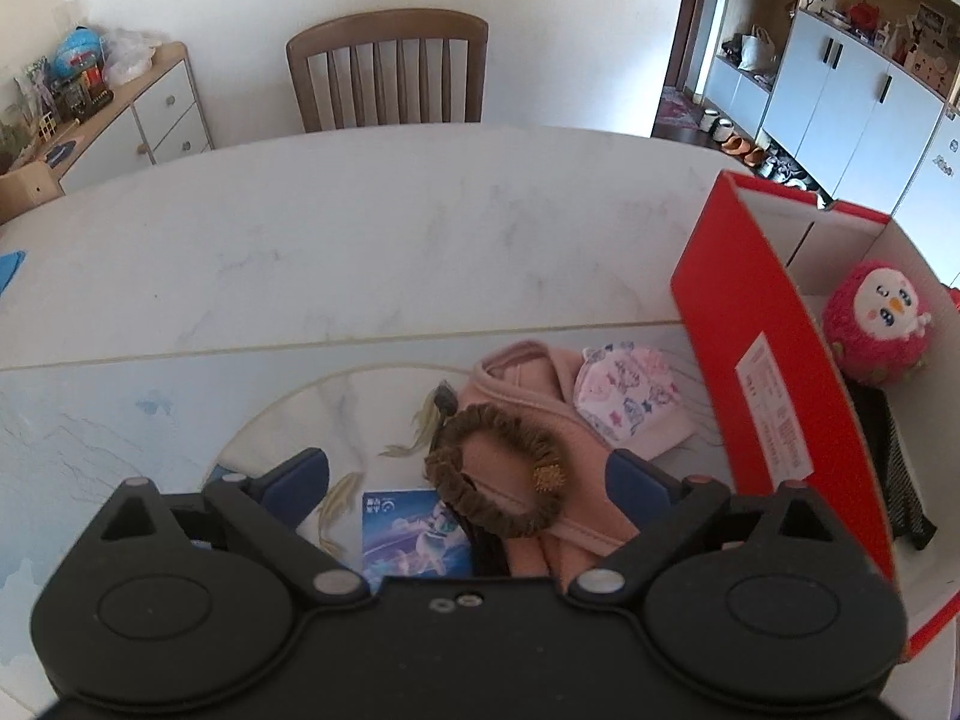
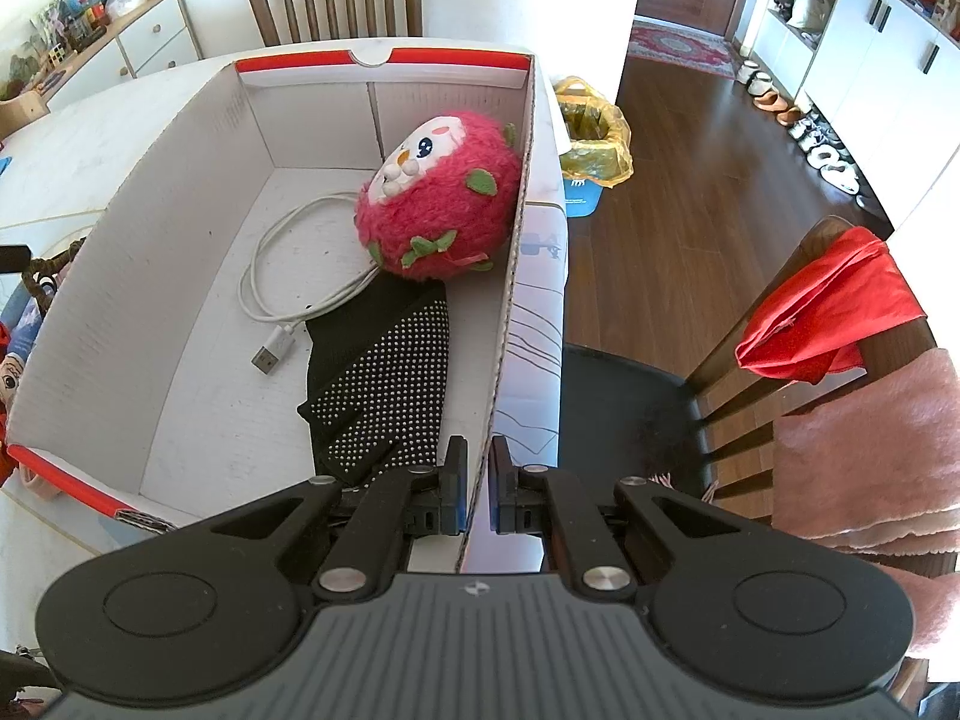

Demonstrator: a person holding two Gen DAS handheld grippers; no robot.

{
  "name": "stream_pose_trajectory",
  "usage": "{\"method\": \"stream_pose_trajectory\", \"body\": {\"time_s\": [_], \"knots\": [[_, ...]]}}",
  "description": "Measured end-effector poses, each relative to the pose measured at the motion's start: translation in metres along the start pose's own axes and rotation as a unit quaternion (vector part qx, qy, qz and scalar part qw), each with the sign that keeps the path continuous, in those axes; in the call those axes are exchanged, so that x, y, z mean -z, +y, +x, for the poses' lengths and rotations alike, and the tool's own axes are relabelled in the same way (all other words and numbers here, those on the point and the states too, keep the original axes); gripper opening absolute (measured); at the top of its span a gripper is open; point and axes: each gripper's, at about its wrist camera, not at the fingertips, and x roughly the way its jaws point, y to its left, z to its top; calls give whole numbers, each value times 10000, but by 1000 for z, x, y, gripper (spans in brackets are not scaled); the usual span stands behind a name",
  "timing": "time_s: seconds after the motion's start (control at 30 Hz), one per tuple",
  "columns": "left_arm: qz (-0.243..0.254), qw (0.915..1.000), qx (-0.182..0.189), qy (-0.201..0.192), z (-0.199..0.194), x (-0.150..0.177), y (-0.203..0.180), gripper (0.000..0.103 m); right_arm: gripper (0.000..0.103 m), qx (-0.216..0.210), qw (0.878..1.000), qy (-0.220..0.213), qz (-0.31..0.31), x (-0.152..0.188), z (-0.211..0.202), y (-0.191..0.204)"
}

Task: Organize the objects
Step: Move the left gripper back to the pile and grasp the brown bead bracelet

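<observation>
A red cardboard box (image 1: pixel 762 360) stands at the table's right; it also shows in the right wrist view (image 2: pixel 120 276). Inside lie a pink plush toy (image 2: pixel 441 195), a white USB cable (image 2: pixel 282 276) and a black dotted glove (image 2: pixel 384 384). My right gripper (image 2: pixel 477 486) is shut on the box's right wall. My left gripper (image 1: pixel 474 480) is open above a brown scrunchie (image 1: pixel 498 474), which lies on a pink garment (image 1: pixel 540 420) beside a patterned pink pouch (image 1: pixel 630 396) and a blue card (image 1: pixel 414 534).
A wooden chair (image 1: pixel 387 69) stands behind the white marble table (image 1: pixel 360 240). A second chair (image 2: pixel 810 372) with red and pink cloths is at the right. A bin with a yellow bag (image 2: pixel 591 138) stands on the floor. A sideboard (image 1: pixel 120 114) is far left.
</observation>
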Motion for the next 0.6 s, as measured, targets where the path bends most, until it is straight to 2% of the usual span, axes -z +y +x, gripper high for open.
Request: {"method": "stream_pose_trajectory", "body": {"time_s": [0.13,0.2,0.3,0.4,0.6], "knots": [[4,10000,-21,27,6,4,0,84,6,1,10000,-1,6,0,0,0],[-24,10000,-35,66,8,5,1,74,6,2,10000,0,2,0,0,0],[-67,10000,-56,38,10,6,2,67,6,2,10000,2,4,0,1,0],[-71,9999,-88,-6,10,5,1,52,6,4,10000,4,13,0,1,0],[-18,9999,-101,-31,9,4,-1,29,6,5,10000,7,16,0,1,0]]}}
